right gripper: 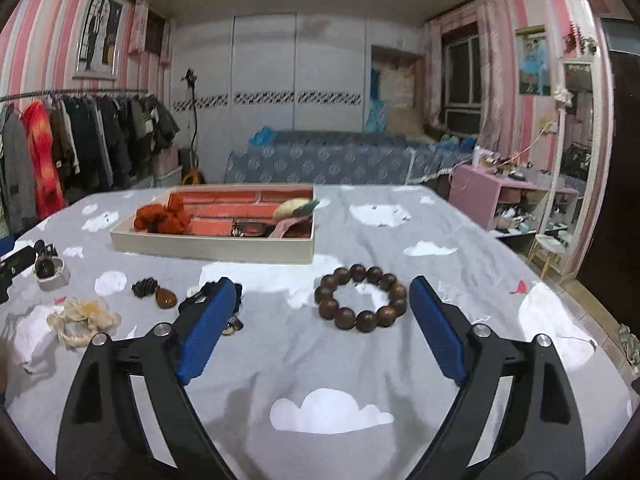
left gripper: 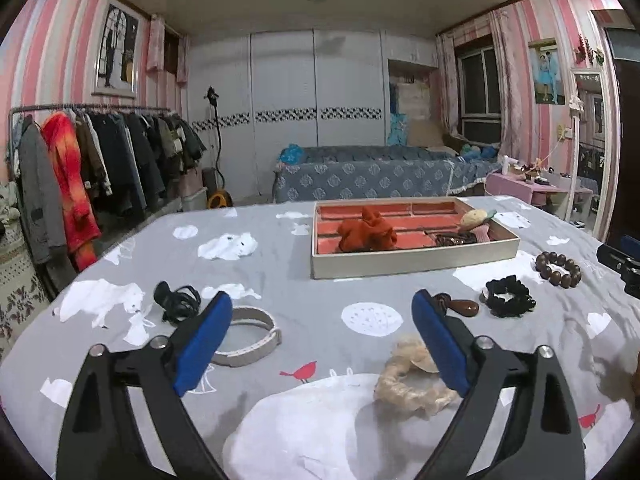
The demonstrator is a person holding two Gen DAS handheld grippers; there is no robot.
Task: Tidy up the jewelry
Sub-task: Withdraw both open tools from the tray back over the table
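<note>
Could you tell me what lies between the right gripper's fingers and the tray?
The wooden bead bracelet lies on the sheet between the open right gripper and the tray, seen in the right wrist view.

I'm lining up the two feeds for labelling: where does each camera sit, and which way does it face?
Left wrist view: on the left gripper, low over the bed sheet, facing the tray and far wardrobe; its open blue-padded fingers show, nothing between them.
Right wrist view: on the right gripper, further right, same heading; its open fingers flank the wooden bead bracelet, not touching.
Shared: tray, bead bracelet, cream scrunchie, black scrunchie.
</note>
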